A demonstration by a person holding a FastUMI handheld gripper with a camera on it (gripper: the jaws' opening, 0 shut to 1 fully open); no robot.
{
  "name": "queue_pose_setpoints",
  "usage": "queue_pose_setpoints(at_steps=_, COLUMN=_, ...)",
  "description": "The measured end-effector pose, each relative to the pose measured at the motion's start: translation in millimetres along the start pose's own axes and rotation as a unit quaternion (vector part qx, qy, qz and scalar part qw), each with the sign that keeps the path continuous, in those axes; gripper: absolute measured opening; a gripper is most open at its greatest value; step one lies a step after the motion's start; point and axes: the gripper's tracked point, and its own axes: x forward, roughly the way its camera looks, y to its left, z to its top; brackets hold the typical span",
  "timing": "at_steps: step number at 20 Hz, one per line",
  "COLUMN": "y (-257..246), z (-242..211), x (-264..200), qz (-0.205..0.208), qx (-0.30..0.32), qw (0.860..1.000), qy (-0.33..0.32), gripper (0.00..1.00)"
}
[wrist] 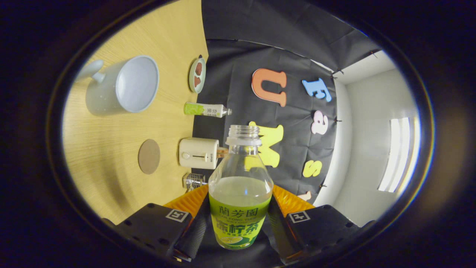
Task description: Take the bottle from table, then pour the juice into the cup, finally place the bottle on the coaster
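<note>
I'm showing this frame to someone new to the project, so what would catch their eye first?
First the uncapped bottle with a green label, part full of pale juice, gripped between the tongs, both fingers pressing its sides. Next the big white cup on the wooden table, its open mouth facing the camera because the view is rolled sideways. Between cup and tongs lies the round brown coaster, with nothing on it.

The one camera rides on the gripper (238, 223) and looks forward along its two fingers, which show at the bottom of the frame and press on the bottle (240, 193), very close to the lens. The view is rolled sideways: the table (111, 167) fills the left of the frame, the booth wall the middle and right.
</note>
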Motion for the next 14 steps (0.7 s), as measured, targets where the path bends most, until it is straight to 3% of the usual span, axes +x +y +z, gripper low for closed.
queue_pose_setpoints(at_steps=3, y=-2.4, z=9.6, x=2.2, qz=-0.004, qx=-0.026, qw=1.0, qy=-0.01, gripper=0.83)
queue_pose_setpoints(at_steps=6, y=-15.0, z=19.3, x=-3.3, qz=-0.035, qx=-0.054, qw=0.998, qy=-0.026, gripper=0.83)
queue_pose_setpoints(at_steps=14, y=-6.9, z=27.9, x=-7.1, qz=-0.039, qx=-0.09, qw=0.995, qy=-0.025, gripper=0.83)
